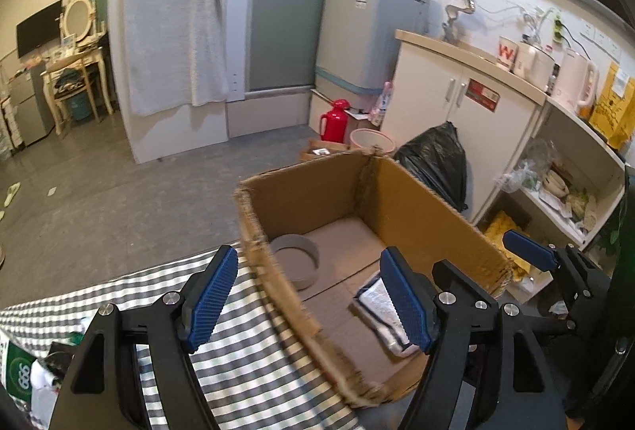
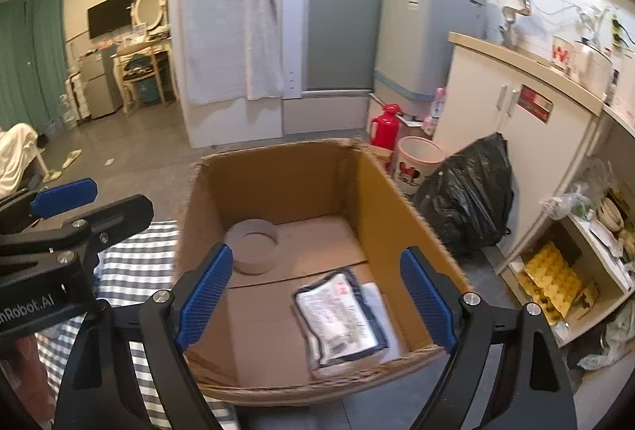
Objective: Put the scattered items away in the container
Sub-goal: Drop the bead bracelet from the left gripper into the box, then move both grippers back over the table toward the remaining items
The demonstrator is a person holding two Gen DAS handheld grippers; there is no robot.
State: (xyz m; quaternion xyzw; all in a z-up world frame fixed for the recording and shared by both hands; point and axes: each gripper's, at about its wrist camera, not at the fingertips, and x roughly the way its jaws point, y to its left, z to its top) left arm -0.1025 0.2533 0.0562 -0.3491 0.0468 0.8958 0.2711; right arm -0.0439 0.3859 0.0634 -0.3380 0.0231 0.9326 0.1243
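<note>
Left wrist: left claw [image 1: 309,301] wide, empty, straddling the cardboard box [image 1: 420,208] wall above the striped cloth [image 1: 254,362]. Right wrist: right claw [image 2: 315,301] wide, empty; grey ring [image 2: 254,245] and white packet [image 2: 341,319] lie inside the box.

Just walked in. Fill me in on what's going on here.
A person is tidying loose items into a cardboard box with two handheld grippers. The right gripper hovers open and empty over the box. The left gripper is open too, straddling the box's near wall beside the striped cloth. A grey ring and a flat printed packet already lie inside.
</note>
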